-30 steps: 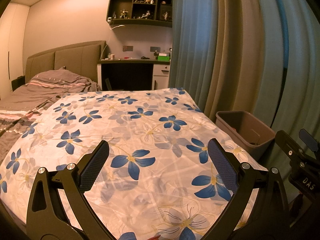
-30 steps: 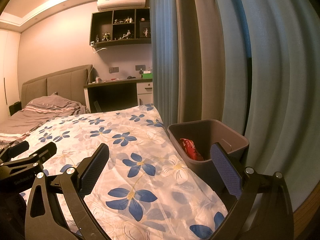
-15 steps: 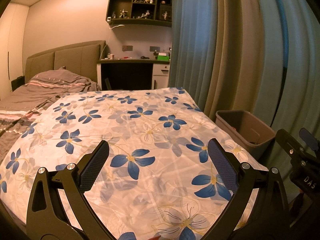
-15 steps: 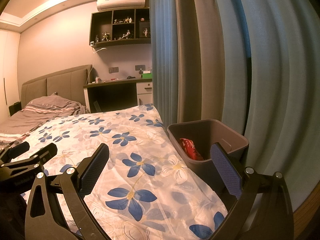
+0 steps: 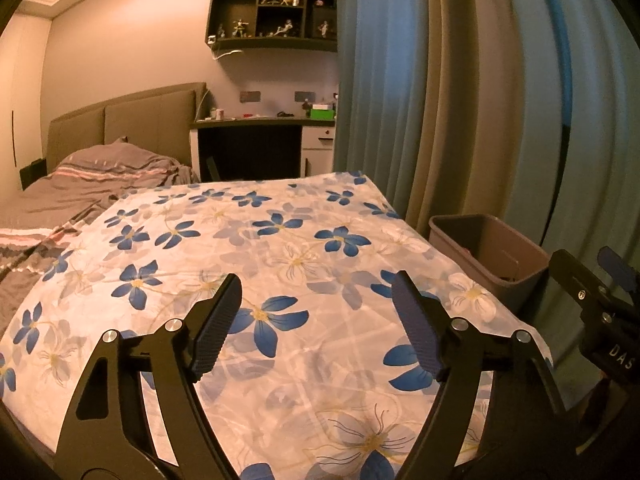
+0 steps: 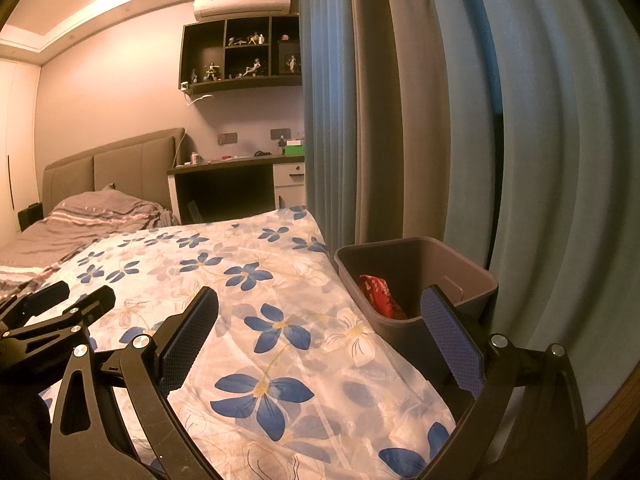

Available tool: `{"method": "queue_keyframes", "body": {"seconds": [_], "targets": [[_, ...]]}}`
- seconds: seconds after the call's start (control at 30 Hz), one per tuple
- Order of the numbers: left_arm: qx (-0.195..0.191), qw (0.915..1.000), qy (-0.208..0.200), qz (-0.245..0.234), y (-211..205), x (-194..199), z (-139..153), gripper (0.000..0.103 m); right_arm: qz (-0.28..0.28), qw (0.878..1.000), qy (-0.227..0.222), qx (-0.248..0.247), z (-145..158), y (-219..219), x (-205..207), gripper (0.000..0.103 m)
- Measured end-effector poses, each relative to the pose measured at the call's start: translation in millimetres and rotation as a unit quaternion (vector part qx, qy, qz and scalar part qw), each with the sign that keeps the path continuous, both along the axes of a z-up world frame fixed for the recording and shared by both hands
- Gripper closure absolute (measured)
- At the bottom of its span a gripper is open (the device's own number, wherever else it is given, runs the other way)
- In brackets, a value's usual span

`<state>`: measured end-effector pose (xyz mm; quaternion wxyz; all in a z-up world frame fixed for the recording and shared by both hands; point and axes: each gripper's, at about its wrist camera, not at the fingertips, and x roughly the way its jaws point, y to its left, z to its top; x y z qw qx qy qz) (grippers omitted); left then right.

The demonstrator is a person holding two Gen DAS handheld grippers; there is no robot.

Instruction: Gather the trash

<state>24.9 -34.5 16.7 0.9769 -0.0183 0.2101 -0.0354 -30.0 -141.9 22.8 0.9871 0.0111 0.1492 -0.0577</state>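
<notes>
A grey trash bin [image 6: 460,276] stands on the floor by the right edge of the bed, against the curtain. A red wrapper [image 6: 378,290] lies inside it. In the left wrist view the bin [image 5: 516,256] sits to the right, its contents mostly hidden. My left gripper [image 5: 316,320] hovers over the flowered bedspread [image 5: 280,236]; its jaws are closing with nothing between them. My right gripper [image 6: 320,328] is open and empty, its right finger in front of the bin. Each gripper shows at the edge of the other's view: left gripper [image 6: 60,312], right gripper [image 5: 600,292].
Blue and beige curtains [image 6: 440,120] hang along the right, just behind the bin. A rumpled grey duvet [image 5: 80,188] and padded headboard [image 5: 132,120] lie at the far left. A desk [image 5: 256,148] and wall shelf [image 5: 272,12] stand beyond the bed.
The left gripper's fingers have come closer together over the bedspread. Neither hand has shifted, and the right gripper looks the same.
</notes>
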Motion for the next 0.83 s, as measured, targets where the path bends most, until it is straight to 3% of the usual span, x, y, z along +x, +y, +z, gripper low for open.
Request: {"method": "queue_keyframes", "body": {"seconds": [0.57,0.67,0.83], "targets": [[0.002,1.0,-0.001,0.002,1.2,0.0,0.5,0.027,-0.002,1.0,0.0,0.002,0.9,-0.2,0.0,0.006],[0.002,1.0,0.0,0.004,2.5,-0.9,0.0,0.023,-0.002,1.0,-0.001,0.002,0.9,-0.2,-0.1,0.006],[0.0,1.0,0.0,0.004,4.1,-2.1,0.6,0.008,-0.005,1.0,-0.002,0.005,4.0,2.5,-1.4,0.006]]}}
